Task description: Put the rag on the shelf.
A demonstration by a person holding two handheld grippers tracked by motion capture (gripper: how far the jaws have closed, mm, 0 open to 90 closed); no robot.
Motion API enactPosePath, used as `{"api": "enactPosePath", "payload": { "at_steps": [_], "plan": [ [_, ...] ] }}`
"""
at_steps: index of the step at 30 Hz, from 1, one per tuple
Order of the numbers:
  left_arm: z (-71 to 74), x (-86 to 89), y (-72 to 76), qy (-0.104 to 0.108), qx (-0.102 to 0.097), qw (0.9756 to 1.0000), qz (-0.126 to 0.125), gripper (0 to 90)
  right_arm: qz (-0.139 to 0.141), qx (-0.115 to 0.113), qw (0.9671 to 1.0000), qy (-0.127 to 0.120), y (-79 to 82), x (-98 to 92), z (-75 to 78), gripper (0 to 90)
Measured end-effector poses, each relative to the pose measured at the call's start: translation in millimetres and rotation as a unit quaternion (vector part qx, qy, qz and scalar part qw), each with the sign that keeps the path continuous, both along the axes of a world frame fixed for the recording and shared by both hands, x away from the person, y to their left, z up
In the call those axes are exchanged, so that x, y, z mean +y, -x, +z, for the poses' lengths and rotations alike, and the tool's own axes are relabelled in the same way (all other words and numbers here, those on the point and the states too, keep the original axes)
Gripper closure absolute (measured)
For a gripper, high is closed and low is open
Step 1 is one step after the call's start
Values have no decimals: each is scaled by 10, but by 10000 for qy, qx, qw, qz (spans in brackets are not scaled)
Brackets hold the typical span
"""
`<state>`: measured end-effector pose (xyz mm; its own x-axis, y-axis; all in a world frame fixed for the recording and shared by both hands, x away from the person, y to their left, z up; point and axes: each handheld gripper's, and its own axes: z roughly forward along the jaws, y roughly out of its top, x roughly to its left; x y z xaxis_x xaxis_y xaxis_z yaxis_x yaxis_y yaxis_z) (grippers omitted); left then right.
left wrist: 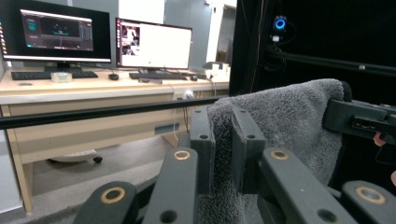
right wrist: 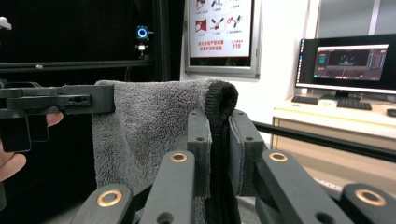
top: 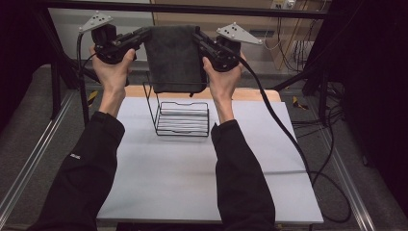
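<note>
A dark grey towel [top: 174, 57] hangs folded between both grippers, high above the far end of the table. My left gripper [top: 144, 34] is shut on the towel's top left corner; its jaws pinch the fluffy cloth [left wrist: 280, 126]. My right gripper [top: 198, 37] is shut on the top right corner, where a dark hem [right wrist: 219, 107] runs down between the jaws. The towel's lower edge hangs just above a black wire rack [top: 182, 118] standing on the white table [top: 192, 173]. In the left gripper view the right gripper [left wrist: 359, 119] grips the far corner; in the right gripper view the left gripper [right wrist: 100, 99] does the same.
A black frame bar [top: 192, 8] crosses behind the towel. Cables [top: 288, 139] trail off the table's right side. Desks with monitors [left wrist: 154, 44] stand beyond the frame. The near part of the table is bare.
</note>
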<state>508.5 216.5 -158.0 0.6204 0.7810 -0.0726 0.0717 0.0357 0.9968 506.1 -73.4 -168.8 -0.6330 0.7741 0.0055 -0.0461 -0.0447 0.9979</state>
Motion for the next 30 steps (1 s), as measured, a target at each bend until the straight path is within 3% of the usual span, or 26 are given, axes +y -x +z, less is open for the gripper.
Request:
{"api": "enactPosePath", "payload": {
  "at_steps": [9,10,19,30],
  "plan": [
    [-196,-10,85,16,132,9997,-189,805,30,198,9998,49,71,-65,-186,810],
    [-216,-13,100,-66,127,9997,-181,805,34,207,9998,64,77,-69,-198,810],
    [-359,-4,170,-140,202,9993,-282,805,157,399,9991,23,146,-105,-388,810],
    [-474,50,323,-312,263,9982,-434,803,375,456,9982,86,259,-134,-491,809]
  ]
}}
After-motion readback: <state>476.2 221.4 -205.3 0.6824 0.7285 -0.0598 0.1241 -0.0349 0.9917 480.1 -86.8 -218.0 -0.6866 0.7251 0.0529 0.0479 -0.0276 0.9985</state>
